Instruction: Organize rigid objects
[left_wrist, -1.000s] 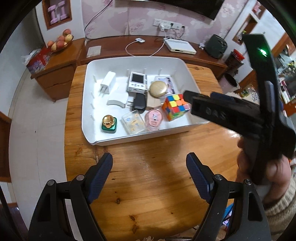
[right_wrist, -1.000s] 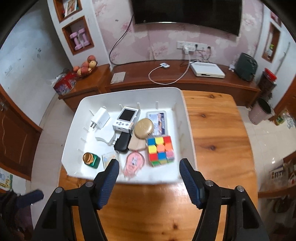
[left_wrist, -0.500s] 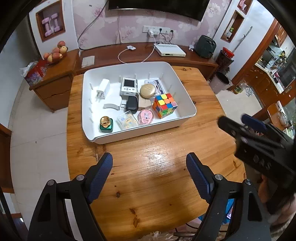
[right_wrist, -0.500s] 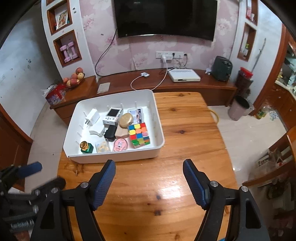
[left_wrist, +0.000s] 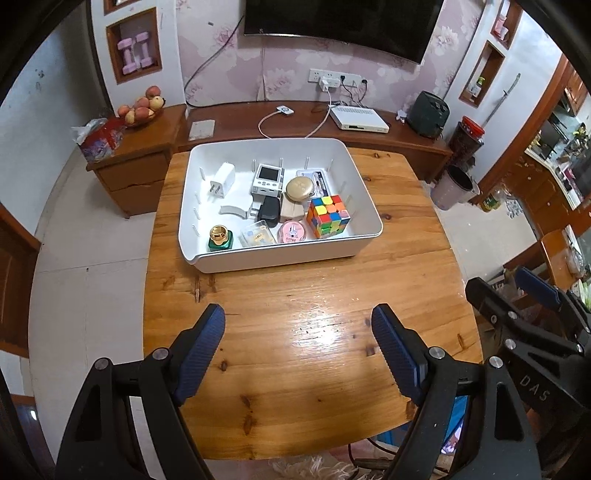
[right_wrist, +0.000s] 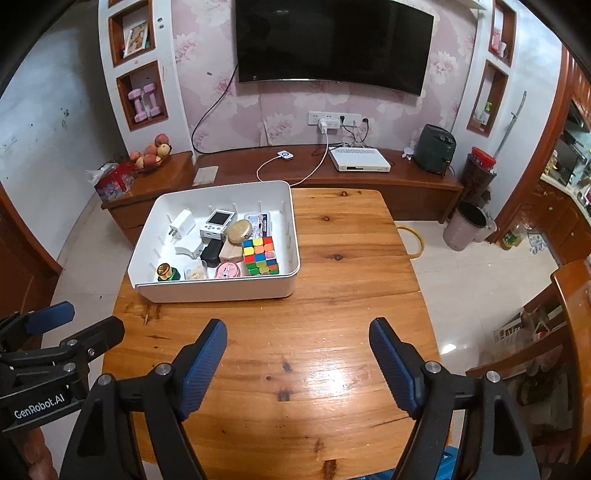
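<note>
A white bin (left_wrist: 280, 256) (right_wrist: 218, 290) sits on the far part of the wooden table (left_wrist: 314, 332) (right_wrist: 332, 295). Inside lie a colour cube (left_wrist: 328, 216) (right_wrist: 260, 256), a white charger (left_wrist: 221, 177), a small white screen device (left_wrist: 268, 179), a round tan case (left_wrist: 300, 186), a black case (left_wrist: 268, 211), a pink round box (left_wrist: 292, 232) and a green bottle with a gold cap (left_wrist: 220, 238). My left gripper (left_wrist: 297, 350) is open over the near table, holding nothing. My right gripper (right_wrist: 297, 354) is open too, well back from the bin.
A low wooden cabinet (right_wrist: 332, 173) runs behind the table with a white box (right_wrist: 360, 162), a cable and a dark appliance (right_wrist: 436, 147). A fruit bowl (right_wrist: 151, 153) is on the left. A bin (right_wrist: 465, 230) and a chair (right_wrist: 569, 306) stand to the right.
Both grippers have pulled back and up from the bin, so the bin looks smaller and farther. The right gripper left the cube in the bin and now sits at the table's near right.
</note>
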